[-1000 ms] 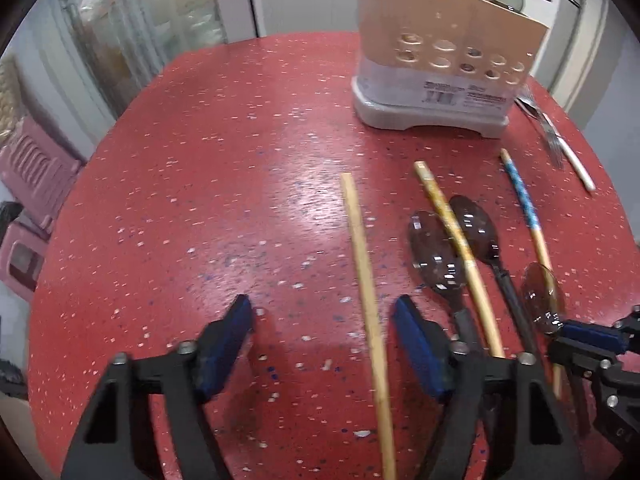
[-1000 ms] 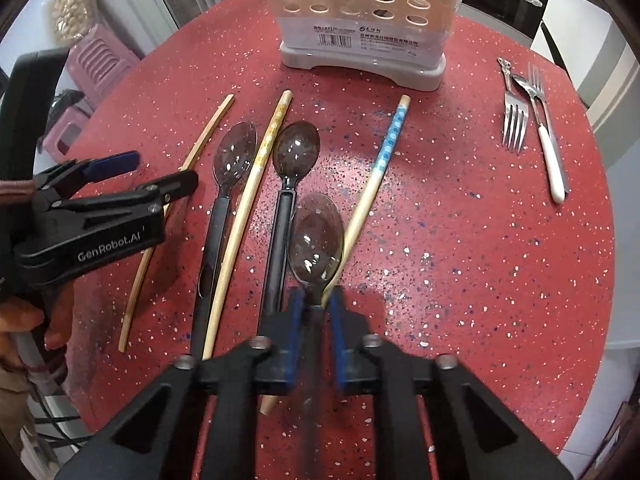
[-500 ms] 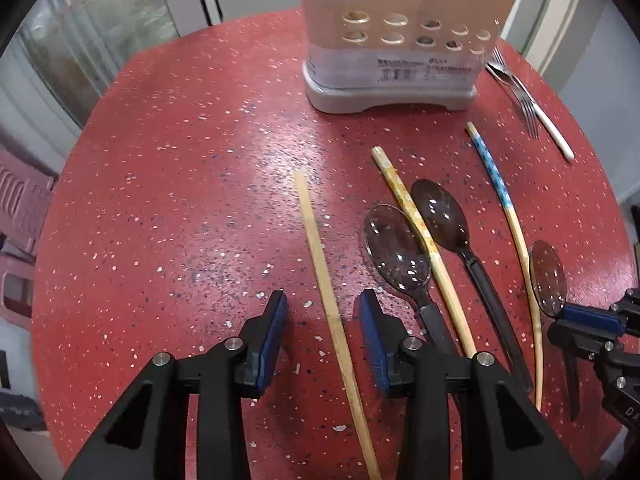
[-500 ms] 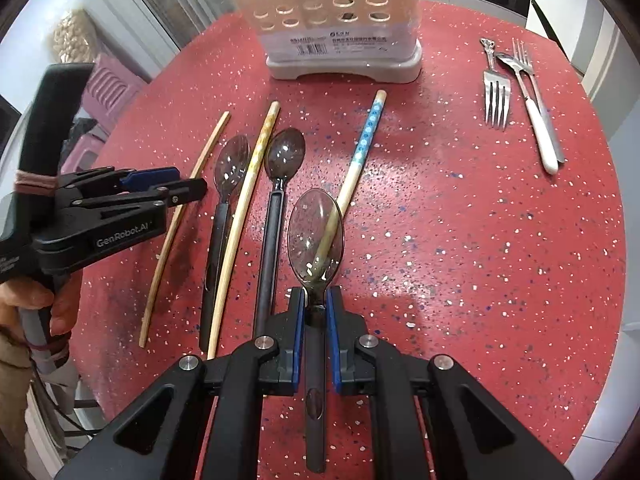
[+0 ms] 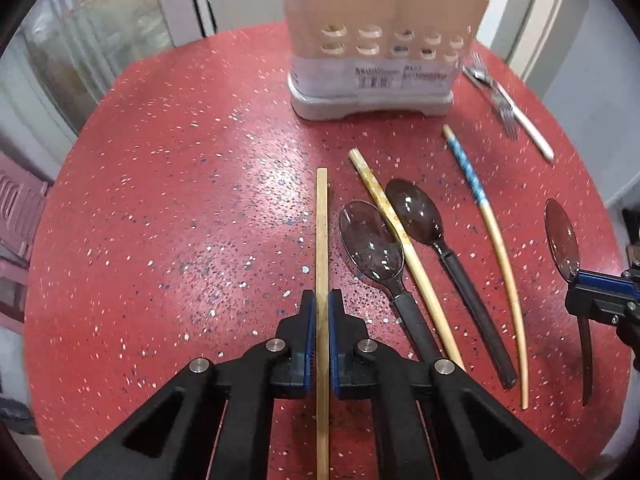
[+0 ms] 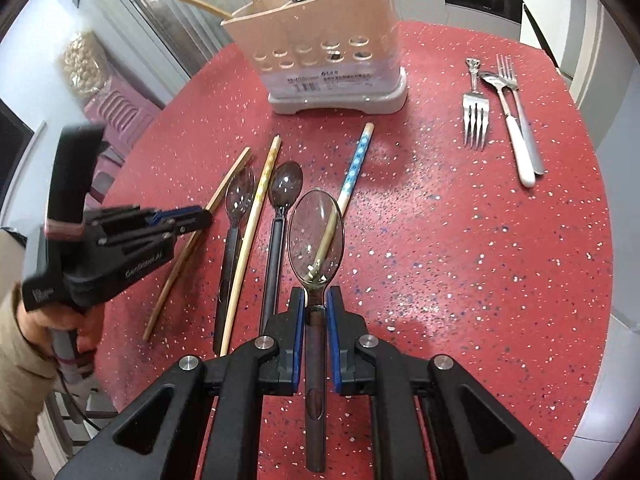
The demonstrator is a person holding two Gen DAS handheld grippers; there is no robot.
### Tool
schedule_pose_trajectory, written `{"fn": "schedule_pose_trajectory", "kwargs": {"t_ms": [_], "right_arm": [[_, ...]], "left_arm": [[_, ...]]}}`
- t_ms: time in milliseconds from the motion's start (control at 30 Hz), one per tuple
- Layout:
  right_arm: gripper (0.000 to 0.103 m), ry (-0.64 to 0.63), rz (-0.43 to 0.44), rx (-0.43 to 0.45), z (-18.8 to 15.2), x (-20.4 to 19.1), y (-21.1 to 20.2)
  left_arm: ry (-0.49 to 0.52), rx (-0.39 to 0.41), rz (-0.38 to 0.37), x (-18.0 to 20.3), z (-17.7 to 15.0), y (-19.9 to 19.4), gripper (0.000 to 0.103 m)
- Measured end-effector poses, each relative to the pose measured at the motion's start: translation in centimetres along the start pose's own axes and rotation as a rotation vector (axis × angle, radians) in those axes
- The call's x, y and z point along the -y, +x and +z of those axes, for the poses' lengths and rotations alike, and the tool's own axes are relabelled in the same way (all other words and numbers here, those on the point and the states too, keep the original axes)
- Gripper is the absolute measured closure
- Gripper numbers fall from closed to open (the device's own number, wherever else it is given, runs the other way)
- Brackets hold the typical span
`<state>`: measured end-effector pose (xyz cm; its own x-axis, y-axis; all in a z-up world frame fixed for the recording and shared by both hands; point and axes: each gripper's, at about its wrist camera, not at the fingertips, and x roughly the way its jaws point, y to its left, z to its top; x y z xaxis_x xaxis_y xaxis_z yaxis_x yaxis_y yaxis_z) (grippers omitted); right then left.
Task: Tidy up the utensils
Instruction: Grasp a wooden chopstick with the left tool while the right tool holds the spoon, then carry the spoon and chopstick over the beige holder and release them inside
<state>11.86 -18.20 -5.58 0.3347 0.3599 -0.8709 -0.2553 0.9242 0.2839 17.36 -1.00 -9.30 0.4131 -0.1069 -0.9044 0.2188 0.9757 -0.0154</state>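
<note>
My left gripper (image 5: 322, 300) is shut on a plain wooden chopstick (image 5: 322, 232) that lies along the red table (image 5: 160, 200). My right gripper (image 6: 316, 300) is shut on a smoky plastic spoon (image 6: 316, 236) by its dark handle and holds it above the table; it shows at the right in the left wrist view (image 5: 562, 240). The beige utensil holder (image 6: 320, 52) stands at the back with spoons and chopsticks in it. Two more smoky spoons (image 5: 372, 240) (image 5: 416, 212), a yellow patterned chopstick (image 5: 400, 240) and a blue patterned chopstick (image 5: 480, 208) lie between the grippers.
Two forks (image 6: 476, 120) and a white-handled utensil (image 6: 516, 140) lie at the table's back right. A pink stool (image 6: 116, 108) stands off the table's left edge. The table's right edge (image 6: 600, 240) is close to my right gripper.
My left gripper has closed from wide open onto the plain chopstick. My right gripper has lifted the spoon higher and back from the blue chopstick.
</note>
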Motion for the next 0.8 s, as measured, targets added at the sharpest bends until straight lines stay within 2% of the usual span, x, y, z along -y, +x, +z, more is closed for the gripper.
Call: {"fn": "schedule_pose_trajectory", "kwargs": {"t_ms": [167,433,633,800], "right_arm": [[0.091,0.013,0.009,0.021,-0.1,0.7,-1.3],[0.091,0.020,0.023,0.060,0.0,1.2,-3.6],[0.091,0.045,0.045,0.100,1.3,1.7,-5.5],[0.091,0.058,0.058,0.154,3.5,1.9,-7.3]], "left_arm": [[-0.077,0.102,-0.022,-1.2,-1.2,-2.3,0.074],[-0.165,0.249,-0.058,-2.1,-0.8,-6.0,0.074],[-0.196,0.361,-0.096,-2.2,0.7,-9.5,0.074],[-0.217,0.455,-0.122,-2.5,3.0,-12.7,0.074]]}}
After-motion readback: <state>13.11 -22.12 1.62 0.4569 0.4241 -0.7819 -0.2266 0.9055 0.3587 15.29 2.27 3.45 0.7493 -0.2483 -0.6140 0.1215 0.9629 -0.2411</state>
